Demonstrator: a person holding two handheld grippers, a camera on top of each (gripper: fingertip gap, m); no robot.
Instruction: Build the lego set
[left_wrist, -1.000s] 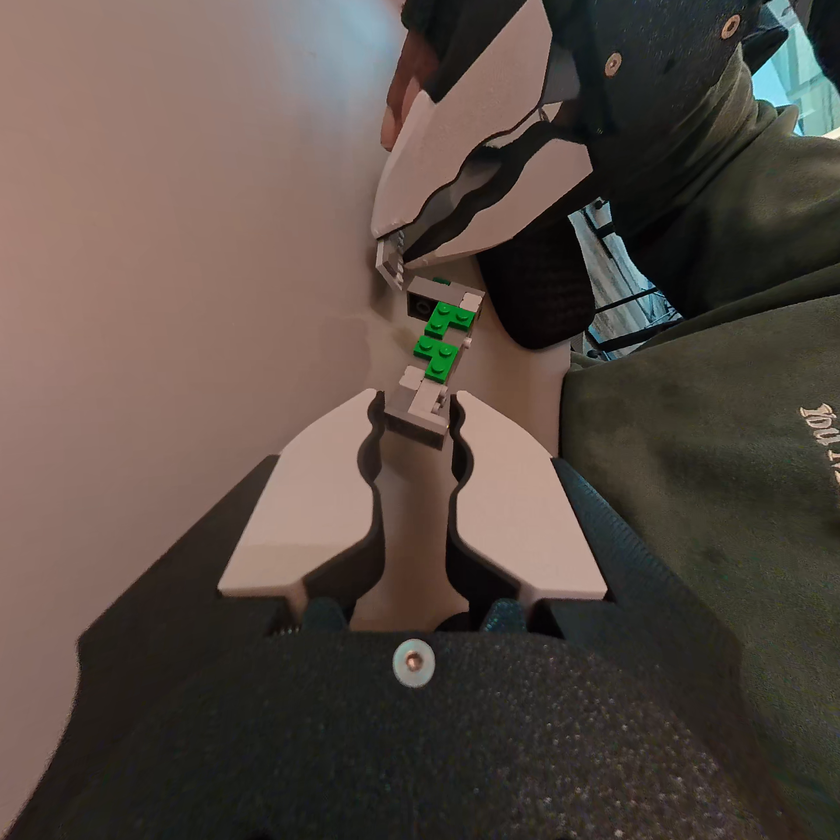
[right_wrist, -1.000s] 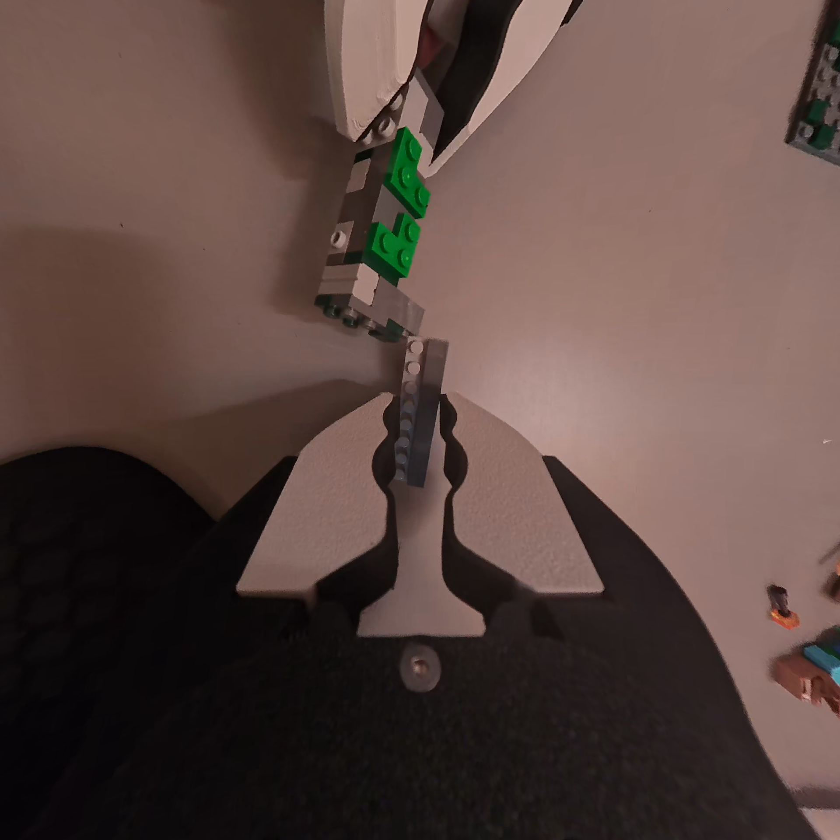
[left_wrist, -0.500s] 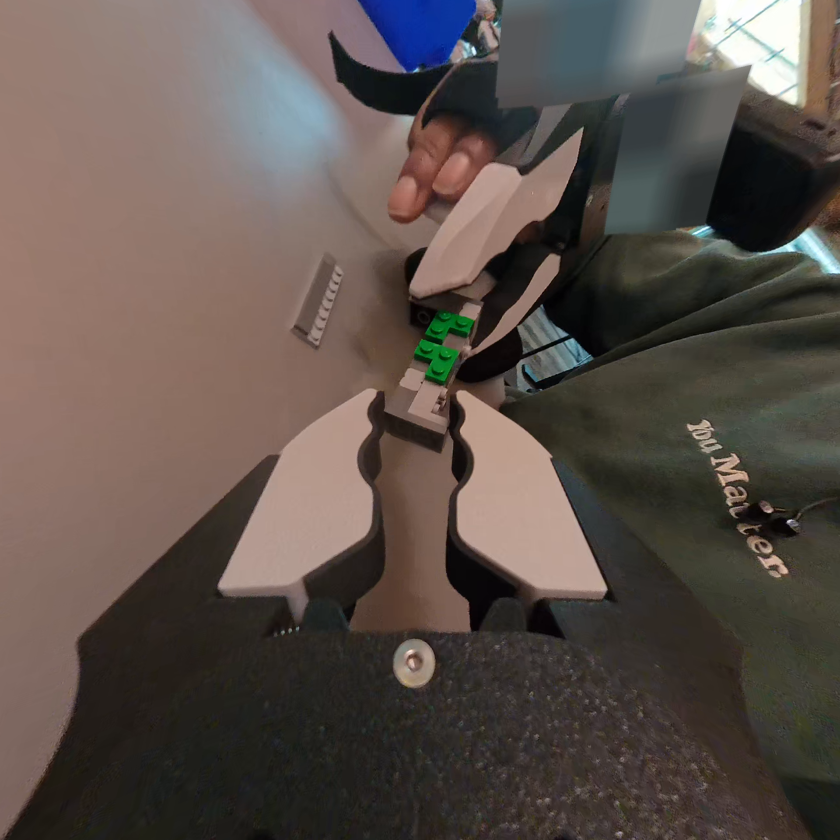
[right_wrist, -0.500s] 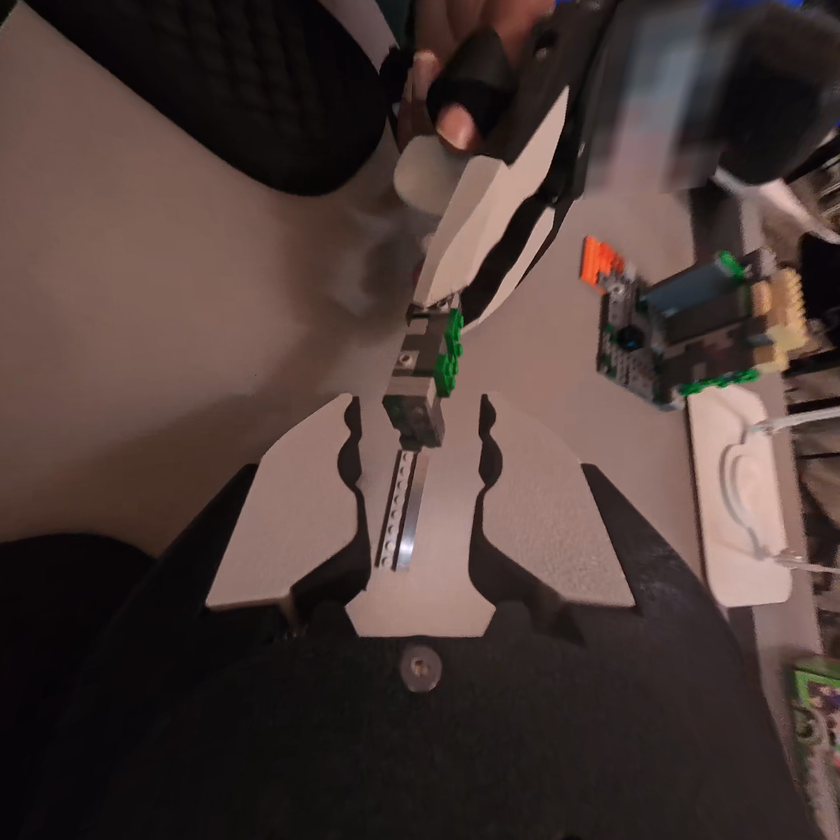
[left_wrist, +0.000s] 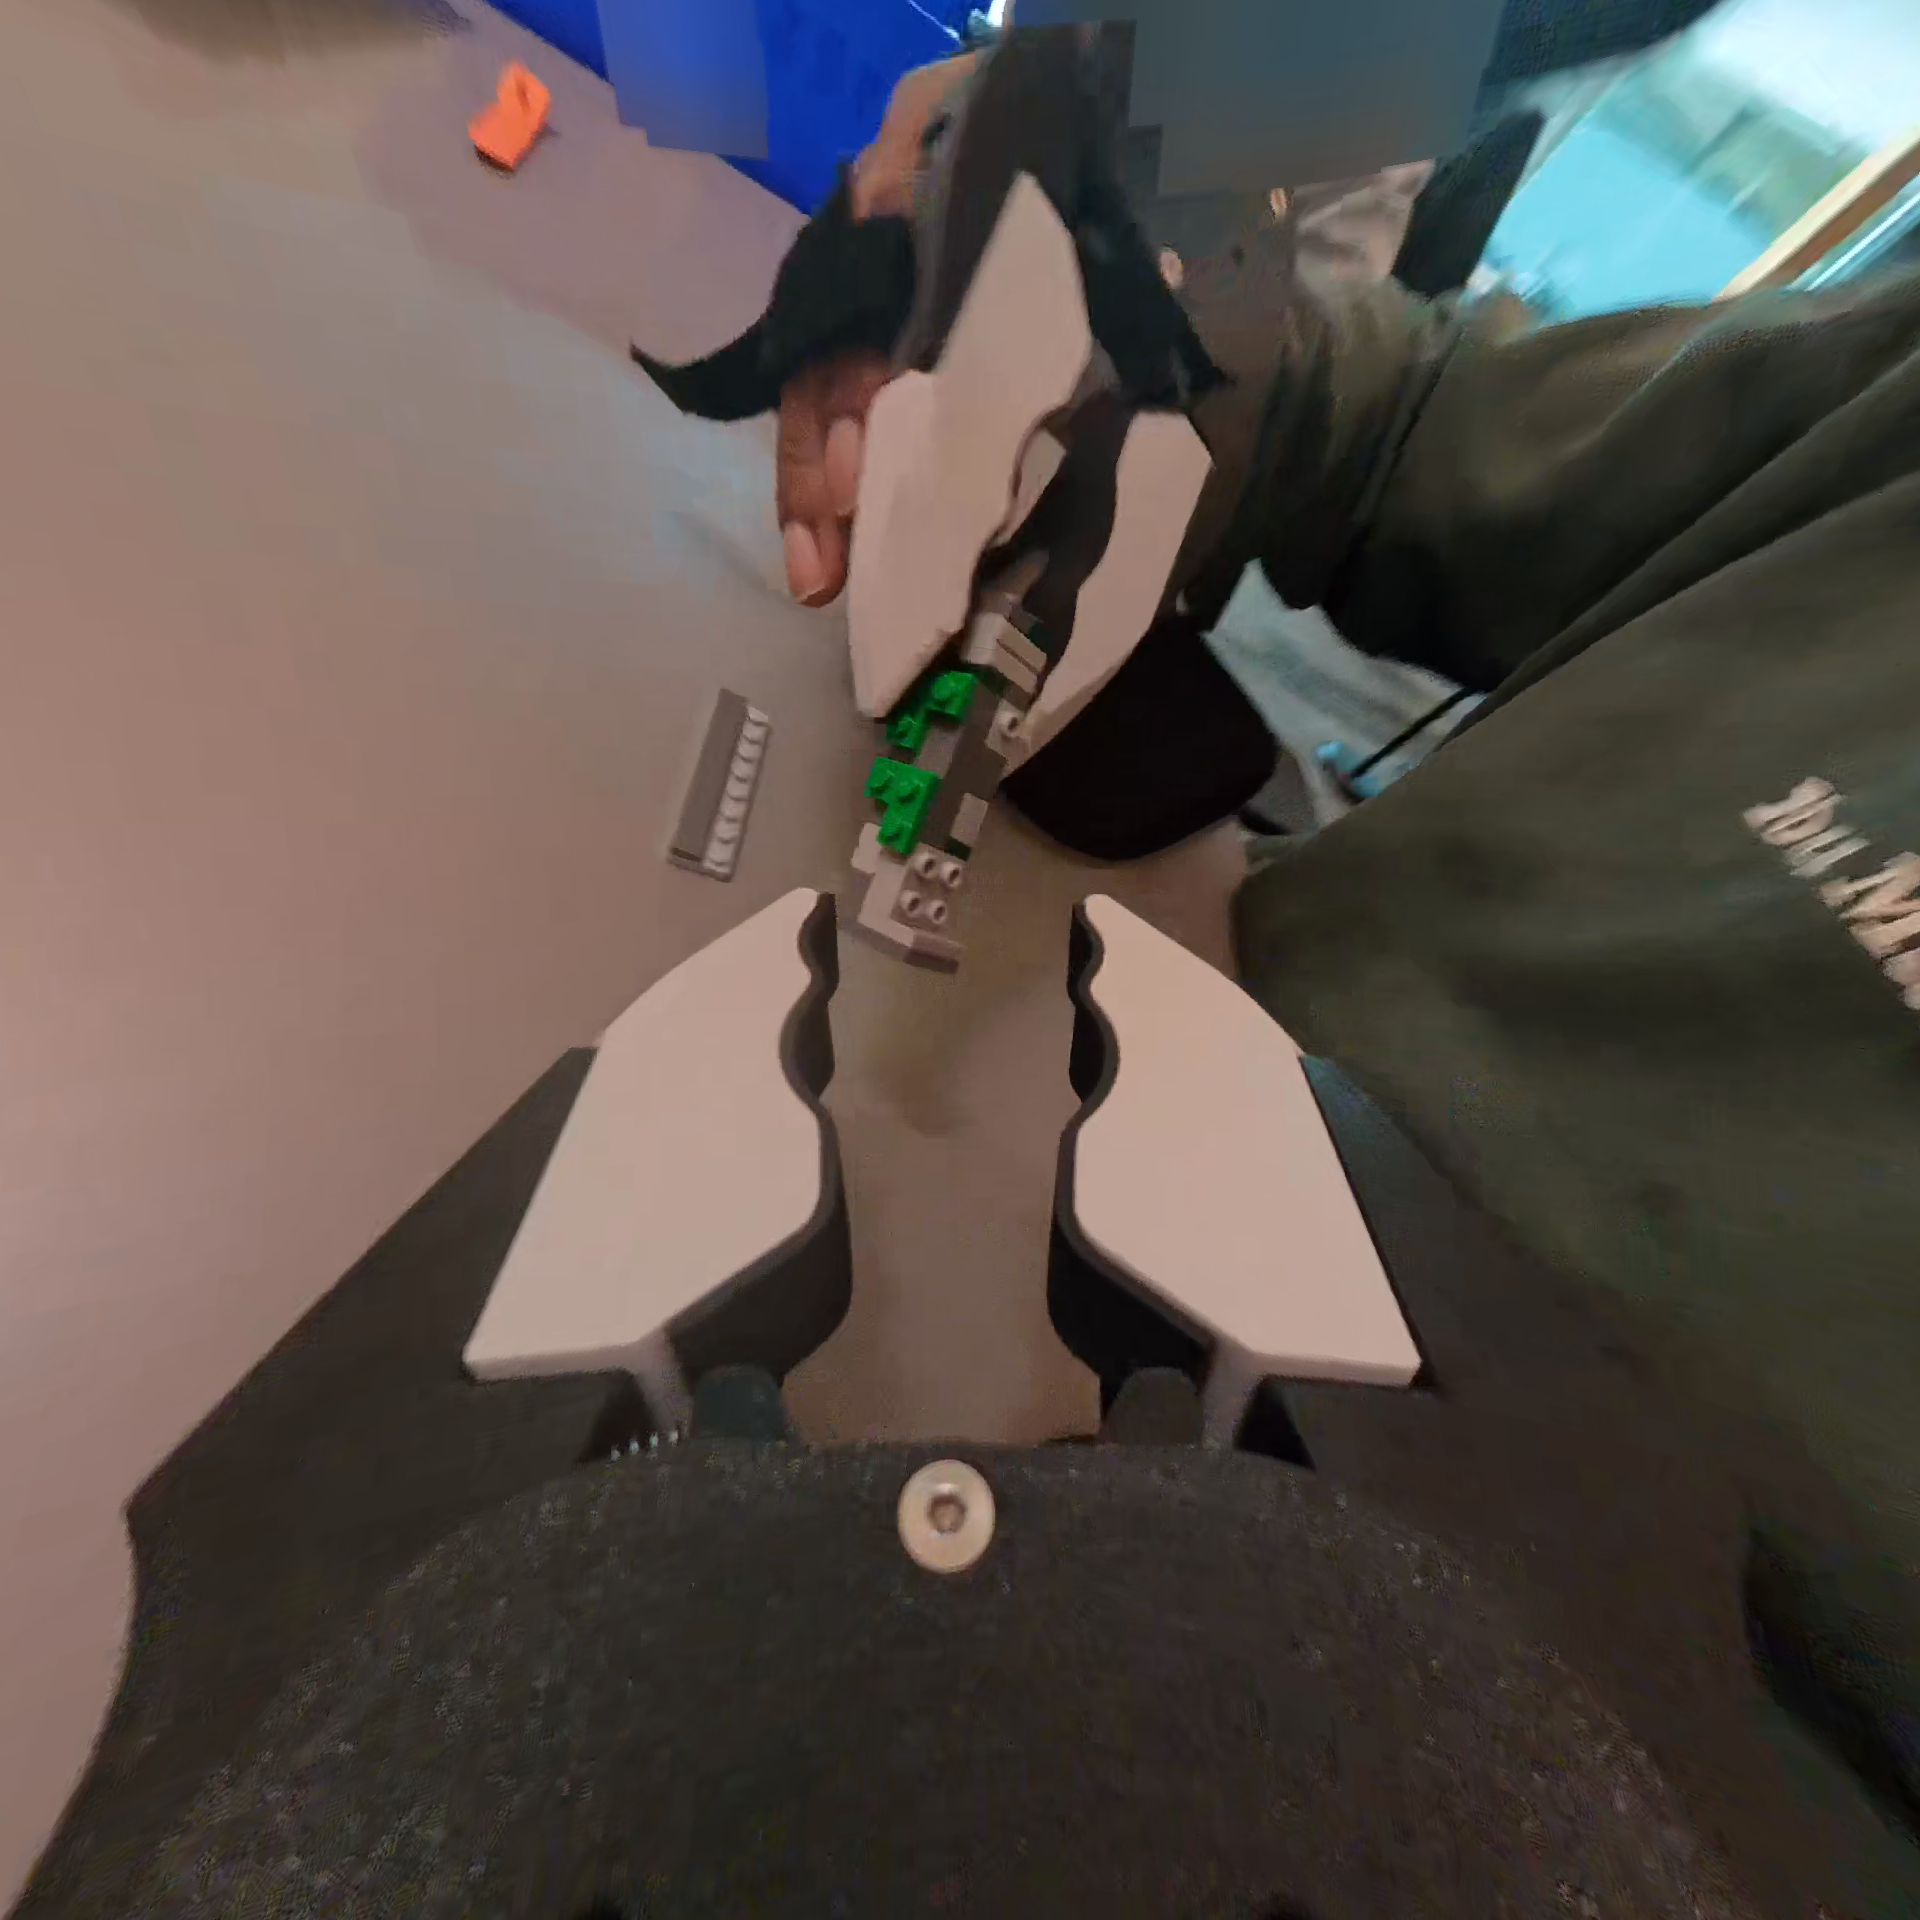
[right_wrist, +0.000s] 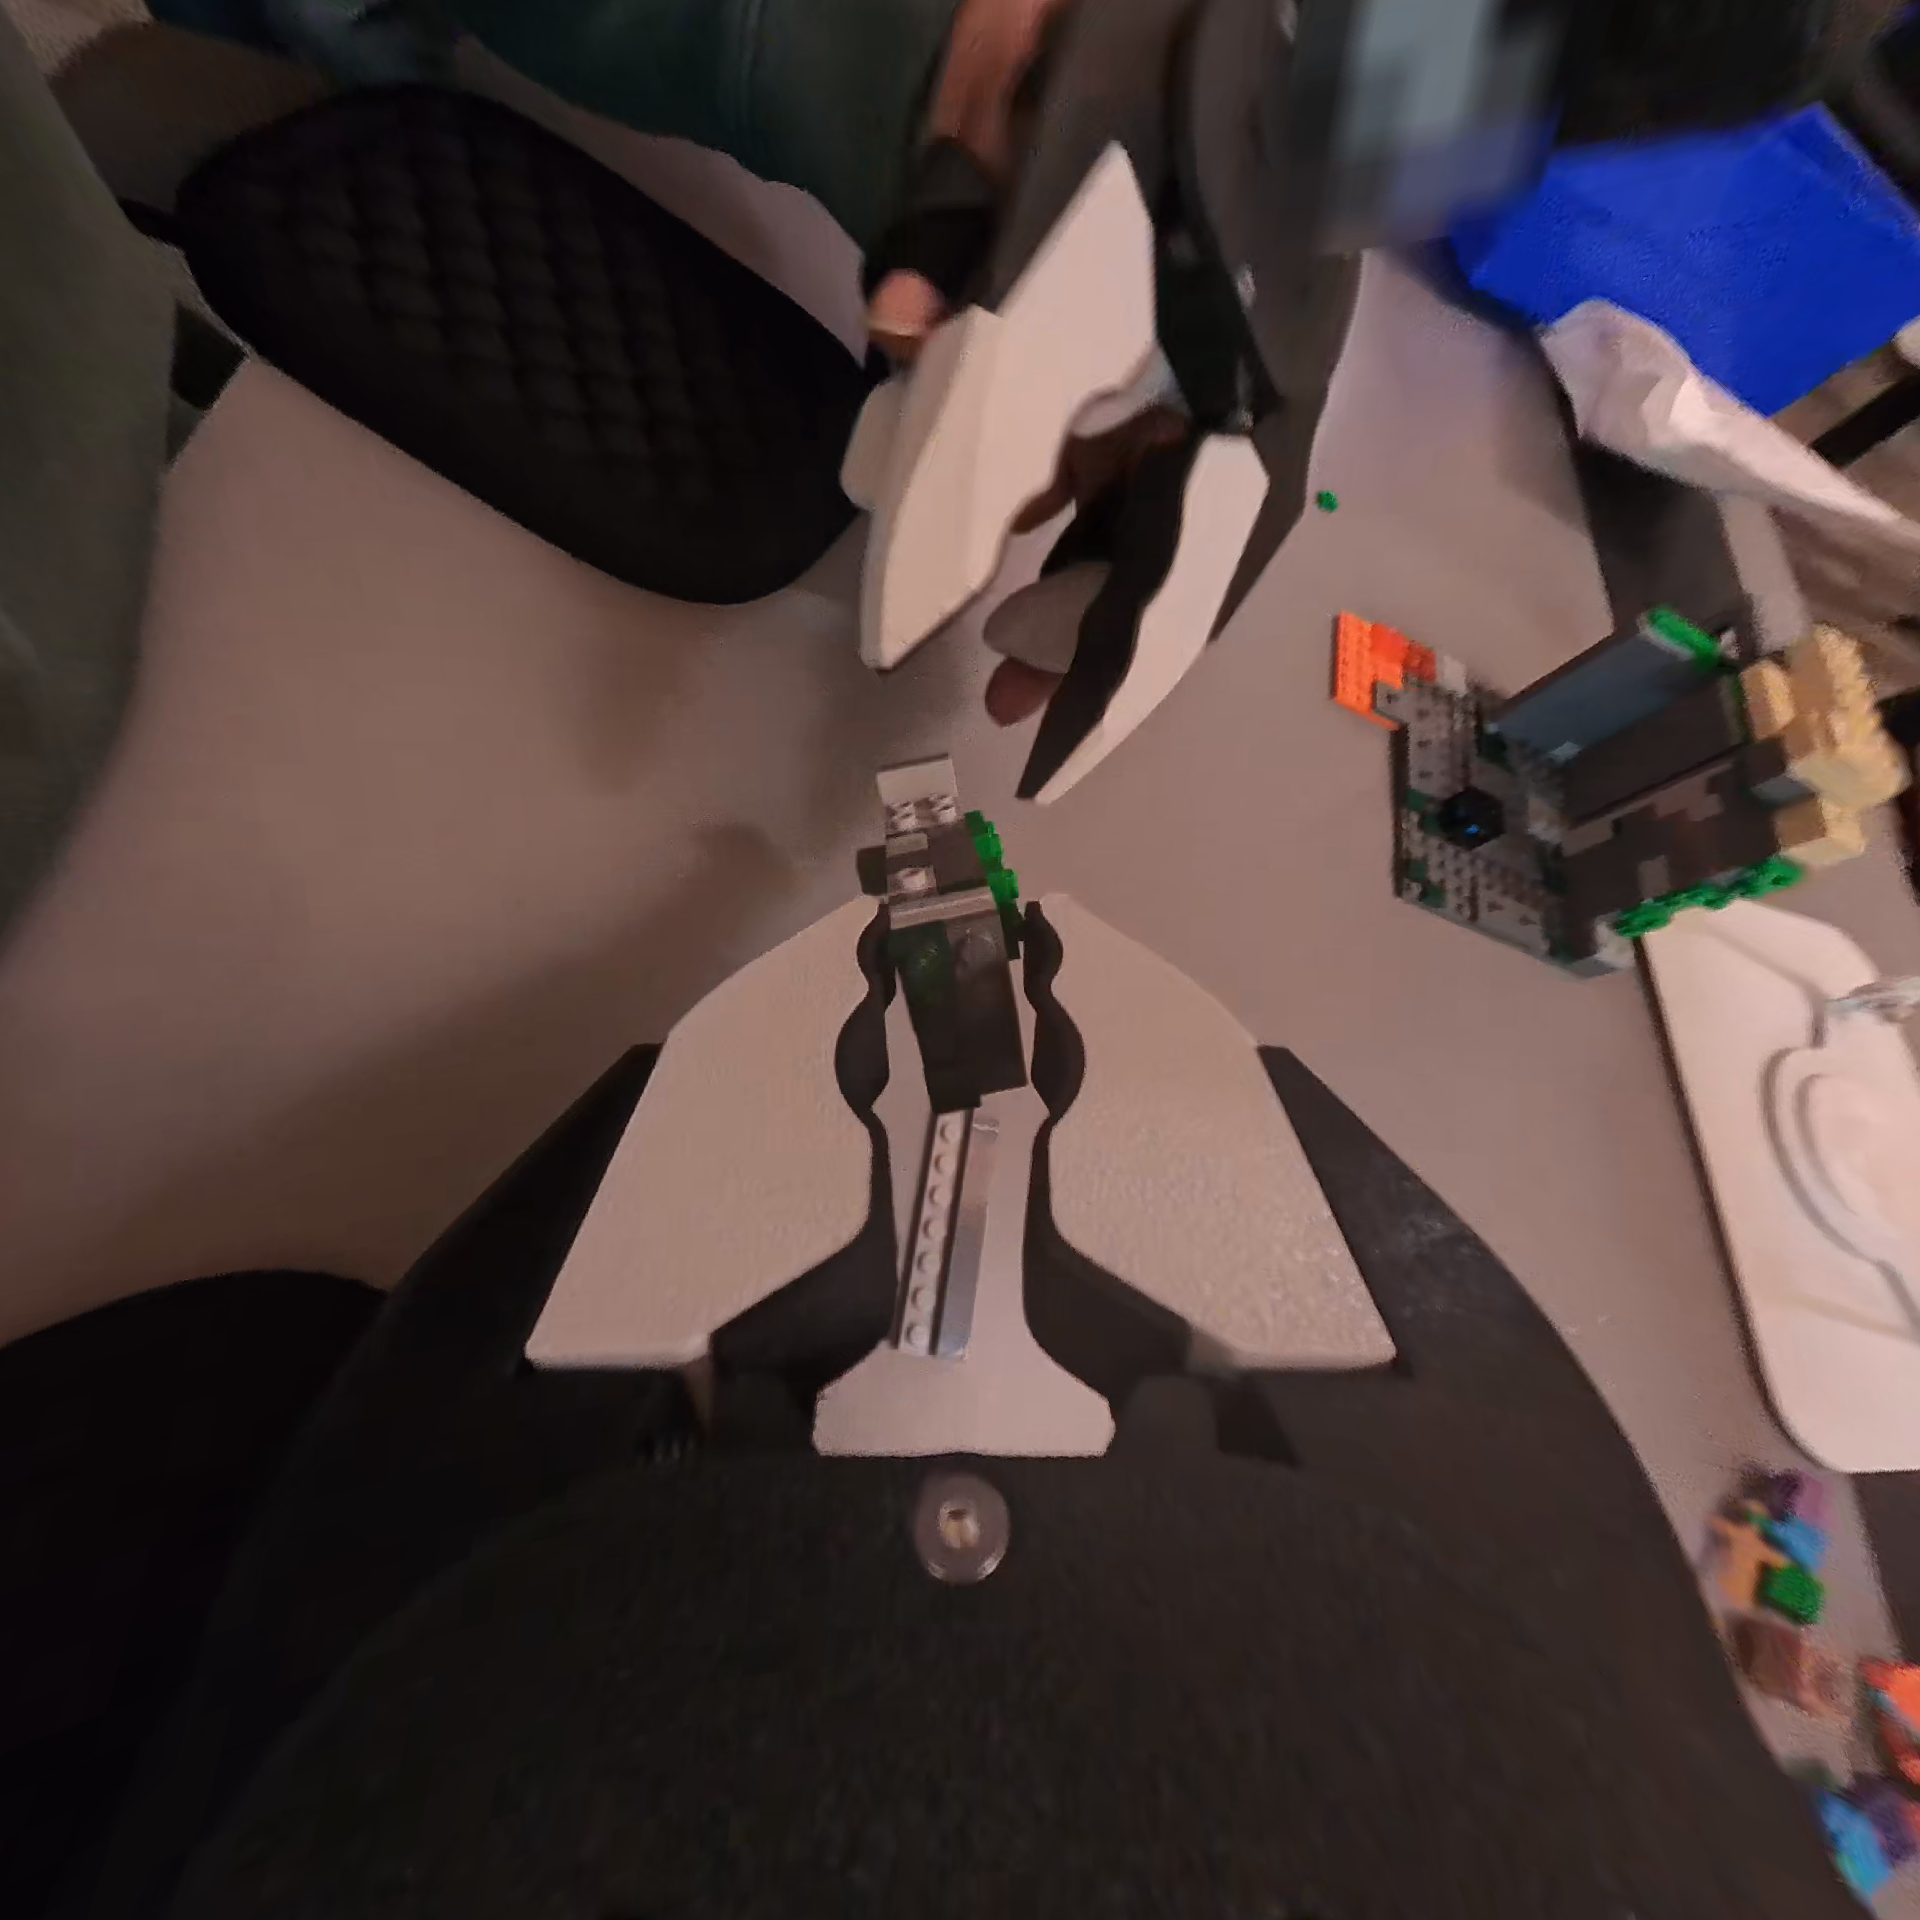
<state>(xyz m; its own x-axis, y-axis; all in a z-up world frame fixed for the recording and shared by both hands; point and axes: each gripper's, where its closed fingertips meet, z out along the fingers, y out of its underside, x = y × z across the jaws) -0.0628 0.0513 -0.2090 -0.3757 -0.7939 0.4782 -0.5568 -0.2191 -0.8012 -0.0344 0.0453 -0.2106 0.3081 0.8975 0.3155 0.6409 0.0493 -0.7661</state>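
My right gripper (right_wrist: 951, 940) is clamped on the near end of the grey and green lego assembly (right_wrist: 940, 914), whose far end juts forward past my fingertips. In the left wrist view that same gripper (left_wrist: 997, 665) comes in from ahead and pinches the far end of the assembly (left_wrist: 925, 810), while the near end with its light grey studded plate hangs just ahead of my left gripper (left_wrist: 945, 920). My left fingers are spread wide with nothing between them, and the assembly touches neither one. Seen from the right wrist, the left gripper (right_wrist: 966, 727) stands just beyond the assembly, jaws apart, clear of it.

A long grey plate (right_wrist: 945, 1236) with one row of studs lies flat on the white table (right_wrist: 416, 831), under the gap behind my right fingertips; from the left wrist it (left_wrist: 722, 784) sits just left of the held assembly.

Well off to the right of my right gripper stands the larger lego build (right_wrist: 1621, 790) with an orange piece at its far corner. A small orange piece (left_wrist: 509, 114) lies far ahead to the left of my left gripper.
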